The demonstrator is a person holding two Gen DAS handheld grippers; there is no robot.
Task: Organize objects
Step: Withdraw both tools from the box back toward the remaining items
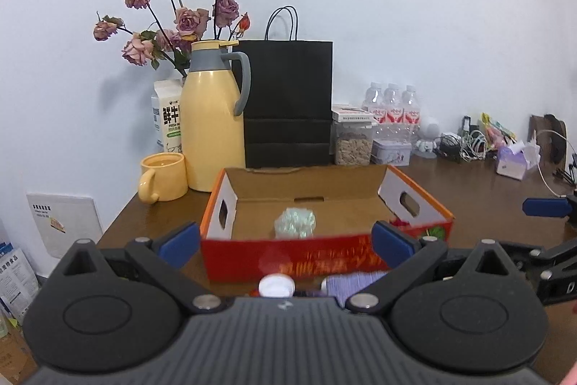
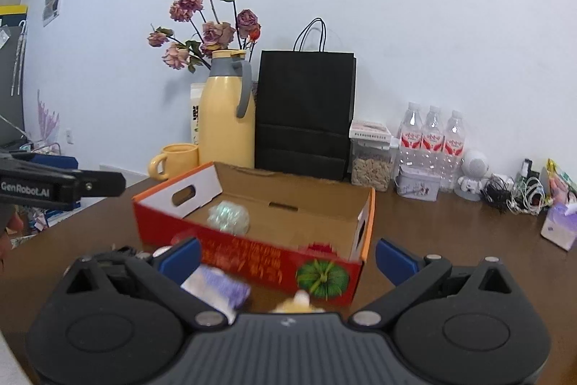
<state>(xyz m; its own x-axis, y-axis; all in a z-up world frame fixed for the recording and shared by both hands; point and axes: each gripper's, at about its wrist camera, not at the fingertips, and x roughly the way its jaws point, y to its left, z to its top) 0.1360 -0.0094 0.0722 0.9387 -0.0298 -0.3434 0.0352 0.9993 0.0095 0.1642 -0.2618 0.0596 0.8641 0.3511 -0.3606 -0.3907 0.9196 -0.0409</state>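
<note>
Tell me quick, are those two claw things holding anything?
Left gripper: open, holding nothing.
Right gripper: open, holding nothing.

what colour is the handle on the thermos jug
Grey, on a pale yellow thermos jug; its handle shows best in the left wrist view.

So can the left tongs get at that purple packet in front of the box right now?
Probably yes. The left tongs are open and empty, and the purple packet lies just below them, in front of the red box, with nothing covering it.
</note>
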